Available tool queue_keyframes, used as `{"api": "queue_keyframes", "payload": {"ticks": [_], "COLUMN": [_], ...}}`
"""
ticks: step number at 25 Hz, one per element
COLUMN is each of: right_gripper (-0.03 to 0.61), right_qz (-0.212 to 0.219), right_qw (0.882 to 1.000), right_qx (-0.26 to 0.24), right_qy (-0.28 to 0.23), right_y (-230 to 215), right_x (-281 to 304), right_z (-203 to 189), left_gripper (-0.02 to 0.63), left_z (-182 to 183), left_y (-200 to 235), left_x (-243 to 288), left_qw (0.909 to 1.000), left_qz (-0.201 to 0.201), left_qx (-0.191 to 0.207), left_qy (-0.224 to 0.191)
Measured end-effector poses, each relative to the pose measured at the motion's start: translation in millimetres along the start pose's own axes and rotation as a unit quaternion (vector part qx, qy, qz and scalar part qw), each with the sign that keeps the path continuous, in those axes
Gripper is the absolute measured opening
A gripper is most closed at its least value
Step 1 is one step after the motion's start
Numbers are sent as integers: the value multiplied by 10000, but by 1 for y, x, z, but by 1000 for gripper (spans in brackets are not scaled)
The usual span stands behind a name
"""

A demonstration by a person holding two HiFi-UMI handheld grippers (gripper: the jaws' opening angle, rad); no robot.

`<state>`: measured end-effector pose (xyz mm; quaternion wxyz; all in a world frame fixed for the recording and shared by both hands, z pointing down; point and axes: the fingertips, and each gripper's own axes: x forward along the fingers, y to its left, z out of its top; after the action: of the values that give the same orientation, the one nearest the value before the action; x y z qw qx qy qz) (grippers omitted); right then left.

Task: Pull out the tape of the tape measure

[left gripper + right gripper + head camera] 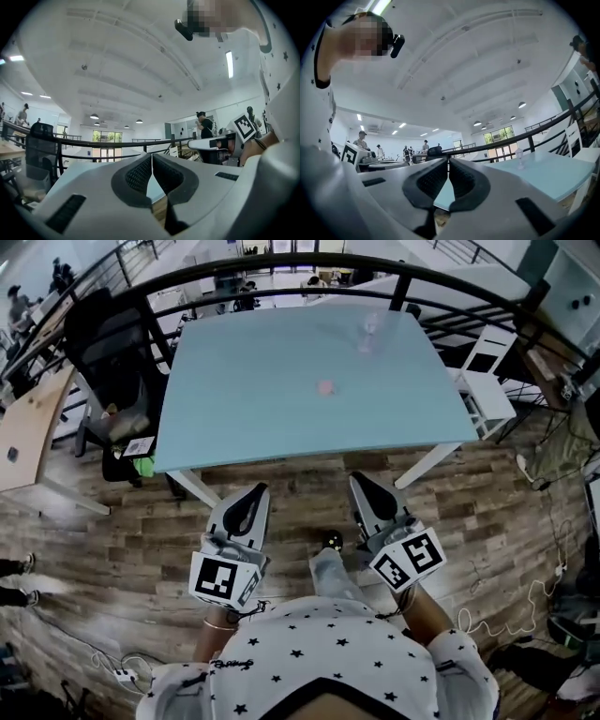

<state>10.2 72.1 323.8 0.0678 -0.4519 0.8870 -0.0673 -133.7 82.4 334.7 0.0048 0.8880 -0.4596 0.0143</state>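
Observation:
A small pink round object [325, 387], probably the tape measure, lies near the middle of the light blue table [244, 418]. It is too small to make out in detail. Both grippers are held close to my body over the wooden floor, short of the table's near edge. My left gripper [258, 490] is shut with nothing between its pads, as the left gripper view [152, 161] also shows. My right gripper [359, 480] is likewise shut and empty, its jaws meeting in the right gripper view [448, 164]. Both point up and forward towards the table.
A clear glass-like object [367, 334] stands at the table's far right, also seen from the right gripper [520, 157]. A black office chair [112, 343] stands left of the table, a white chair [487, 381] to its right, and a black railing [281, 273] behind. Cables lie on the floor.

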Motion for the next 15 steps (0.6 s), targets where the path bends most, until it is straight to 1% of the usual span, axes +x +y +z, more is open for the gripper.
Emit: {"api": "queue_keyframes", "payload": {"ticks": [8,12,15], "right_gripper": [12,14,14], "right_qz": [263,313,319], "right_qw": [9995,9993,9992], "right_qx": [155,128,185], "right_qy": [126,151,151], "right_y": [-95,-137,-168], "right_x": [59,80,92], "right_z": [7,11,19], "left_gripper": [29,29,29], "left_z": [-2,-3,4], "left_y": [19,26,27], "left_x": [104,152,184], "left_qw": [9994,9994,9994], "left_qz": [288,309,332], "left_qx": [-69,-62,-53], "left_qy": [155,137,124]}}
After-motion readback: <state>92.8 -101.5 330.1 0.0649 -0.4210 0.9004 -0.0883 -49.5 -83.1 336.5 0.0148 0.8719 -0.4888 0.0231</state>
